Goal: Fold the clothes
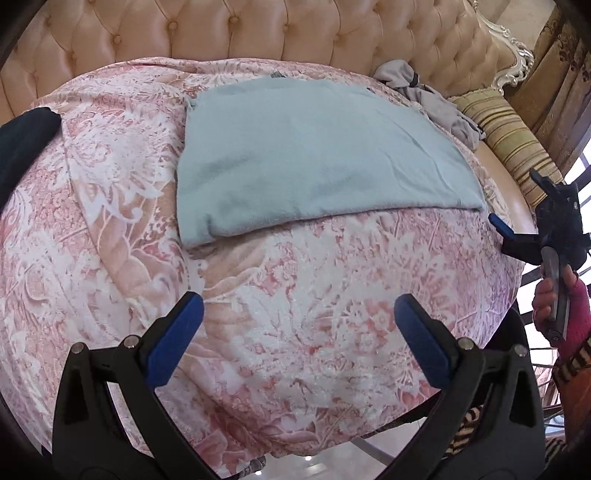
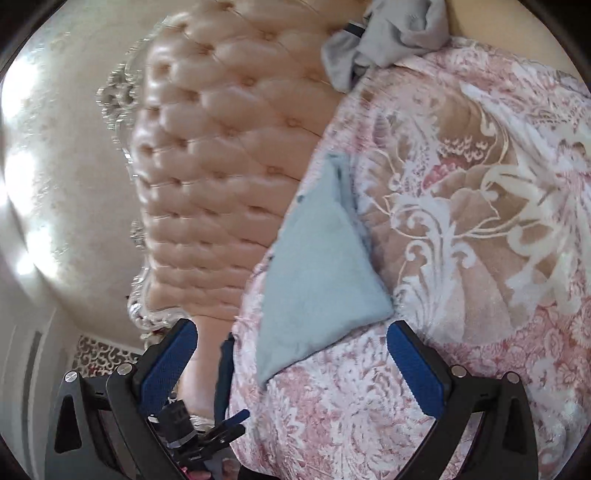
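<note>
1. Light-blue cloth [image 1: 317, 155] lies folded flat on a pink floral cover [image 1: 280, 317], far-centre, close to the tufted headboard [image 1: 229, 29]; its neat rectangle suggests this piece is done & parked clear of the near working area.
2. Left gripper [image 1: 299, 325] hovers over bare cover, near side; jaws spread wide, nothing between them; prob. freed so it can reach for the next garment.
3. Right gripper [image 1: 517, 206], seen from the left cam, is held up off the right edge of the cover by a hand [image 1: 550, 302]; its own cam shows jaws apart & empty, tilted view, cloth corner just beyond the tips; apparently pulled back out of the way.
4. Grey garment [image 1: 424, 96] sits crumpled far-right by the headboard, beside a striped cushion [image 1: 513, 144]; likely the next item to fold; dark item [image 1: 26, 144] at far-left edge, too cropped to ID.
</note>
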The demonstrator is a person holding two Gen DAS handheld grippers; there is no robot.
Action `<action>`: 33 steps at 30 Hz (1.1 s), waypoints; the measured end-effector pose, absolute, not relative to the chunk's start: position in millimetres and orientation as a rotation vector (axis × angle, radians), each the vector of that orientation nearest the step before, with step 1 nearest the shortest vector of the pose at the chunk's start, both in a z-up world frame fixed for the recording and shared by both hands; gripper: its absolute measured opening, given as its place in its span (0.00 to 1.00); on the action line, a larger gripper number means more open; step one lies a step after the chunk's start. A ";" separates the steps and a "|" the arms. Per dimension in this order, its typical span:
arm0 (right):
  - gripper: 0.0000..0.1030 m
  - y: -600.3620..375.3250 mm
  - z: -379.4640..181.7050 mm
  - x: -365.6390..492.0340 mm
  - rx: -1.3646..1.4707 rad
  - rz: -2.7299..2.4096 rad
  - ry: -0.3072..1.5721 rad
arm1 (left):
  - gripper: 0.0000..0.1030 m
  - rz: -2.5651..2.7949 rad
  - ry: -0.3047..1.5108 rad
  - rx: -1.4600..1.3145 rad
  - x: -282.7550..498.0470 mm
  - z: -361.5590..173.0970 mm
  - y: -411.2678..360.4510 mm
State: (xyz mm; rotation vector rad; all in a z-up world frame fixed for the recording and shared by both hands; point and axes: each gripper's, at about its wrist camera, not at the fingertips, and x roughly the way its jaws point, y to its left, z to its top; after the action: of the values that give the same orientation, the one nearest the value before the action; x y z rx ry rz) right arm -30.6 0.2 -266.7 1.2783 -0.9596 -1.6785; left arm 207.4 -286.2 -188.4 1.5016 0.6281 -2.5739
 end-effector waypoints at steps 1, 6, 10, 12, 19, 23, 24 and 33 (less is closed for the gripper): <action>1.00 -3.6 -265.4 -32.2 1.288 -1.683 -0.943 | 1.00 -2.577 0.631 1.496 207.6 -187.6 -286.3; 0.86 -30.1 -255.7 -28.5 1.431 -1.868 -0.644 | 1.00 -2.603 0.606 1.490 204.7 -185.5 -280.9; 0.87 -56.2 -246.4 -24.6 1.468 -1.962 -0.400 | 1.00 -2.621 0.601 1.476 206.5 -184.9 -282.1; 0.87 -62.9 -245.0 -28.0 1.477 -1.955 -0.401 | 1.00 -2.626 0.612 1.469 207.7 -185.0 -283.8; 0.86 -71.1 -233.3 -34.8 1.432 -1.975 -0.433 | 1.00 -2.623 0.648 1.452 206.8 -187.1 -293.2; 0.68 -60.9 -247.2 -36.7 1.493 -1.993 -0.476 | 1.00 -2.609 0.689 1.470 205.6 -195.5 -295.2; 0.62 -57.4 -248.4 -35.1 1.494 -1.992 -0.489 | 1.00 -2.605 0.703 1.477 204.7 -198.2 -294.8; 0.26 -61.8 -253.4 -46.8 1.477 -2.005 -0.512 | 1.00 -2.582 0.822 1.528 190.8 -211.2 -285.8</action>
State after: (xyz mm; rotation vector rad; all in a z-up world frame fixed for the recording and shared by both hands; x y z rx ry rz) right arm -46.8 -61.8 -253.4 1.4766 -0.5120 -2.0051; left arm 190.8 -285.8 -211.2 1.5276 0.8221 -2.5820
